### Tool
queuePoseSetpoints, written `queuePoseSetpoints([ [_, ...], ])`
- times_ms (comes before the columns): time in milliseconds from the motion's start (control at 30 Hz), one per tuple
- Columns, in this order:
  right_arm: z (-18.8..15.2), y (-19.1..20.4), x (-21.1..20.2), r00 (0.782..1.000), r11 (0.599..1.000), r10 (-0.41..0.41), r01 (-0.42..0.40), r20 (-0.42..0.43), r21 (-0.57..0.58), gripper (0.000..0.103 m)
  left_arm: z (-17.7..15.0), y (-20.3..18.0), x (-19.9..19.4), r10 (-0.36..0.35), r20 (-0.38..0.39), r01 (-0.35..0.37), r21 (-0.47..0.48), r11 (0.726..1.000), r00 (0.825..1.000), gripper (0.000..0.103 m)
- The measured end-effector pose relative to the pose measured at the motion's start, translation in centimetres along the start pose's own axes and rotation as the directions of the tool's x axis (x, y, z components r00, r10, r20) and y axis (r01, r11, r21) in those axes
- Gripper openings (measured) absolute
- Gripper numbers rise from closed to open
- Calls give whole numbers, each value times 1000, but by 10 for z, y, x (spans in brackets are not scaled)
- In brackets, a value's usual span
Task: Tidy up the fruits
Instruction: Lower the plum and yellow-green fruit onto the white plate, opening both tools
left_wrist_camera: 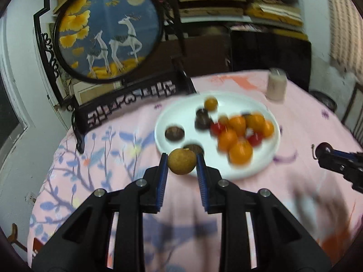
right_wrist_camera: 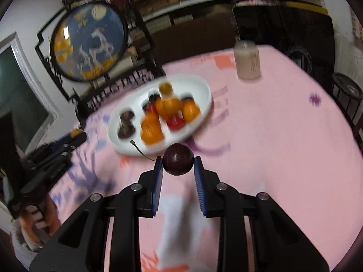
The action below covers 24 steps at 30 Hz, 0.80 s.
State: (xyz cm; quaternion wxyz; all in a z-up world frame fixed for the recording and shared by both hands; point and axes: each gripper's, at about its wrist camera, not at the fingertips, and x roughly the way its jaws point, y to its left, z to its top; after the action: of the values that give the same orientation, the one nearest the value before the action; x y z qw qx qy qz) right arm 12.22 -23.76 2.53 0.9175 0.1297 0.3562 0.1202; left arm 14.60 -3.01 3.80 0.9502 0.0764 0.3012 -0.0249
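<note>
Left gripper [left_wrist_camera: 182,161] clamps a longan [left_wrist_camera: 181,161]; right gripper [right_wrist_camera: 178,162] clamps a cherry [right_wrist_camera: 178,162], both near the plate [left_wrist_camera: 267,158].

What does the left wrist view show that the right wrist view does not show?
Only the left wrist view shows the tan round fruit gripped in the left tool. Only the right wrist view shows the person's hand holding that tool. Both show the white plate, the bottle, the deer screen and the dark stemmed fruit in the right tool.
</note>
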Motion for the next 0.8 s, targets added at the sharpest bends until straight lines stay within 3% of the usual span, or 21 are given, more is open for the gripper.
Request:
queuePoseSetpoints([
  [267,54,20,37,999,1000,13,-13,49,-7,28,30,-6,46,21,16,-20,-48,999,1000,25],
  [533,67,31,86,999,998,-14,16,35,-64,28,28,-6,88,7,-9,-8,-62,998,1000,25],
  [800,60,30,107,1000,995,-16,17,8,-94,28,28,-8,97,-8,-10,7,-49,999,1000,26],
])
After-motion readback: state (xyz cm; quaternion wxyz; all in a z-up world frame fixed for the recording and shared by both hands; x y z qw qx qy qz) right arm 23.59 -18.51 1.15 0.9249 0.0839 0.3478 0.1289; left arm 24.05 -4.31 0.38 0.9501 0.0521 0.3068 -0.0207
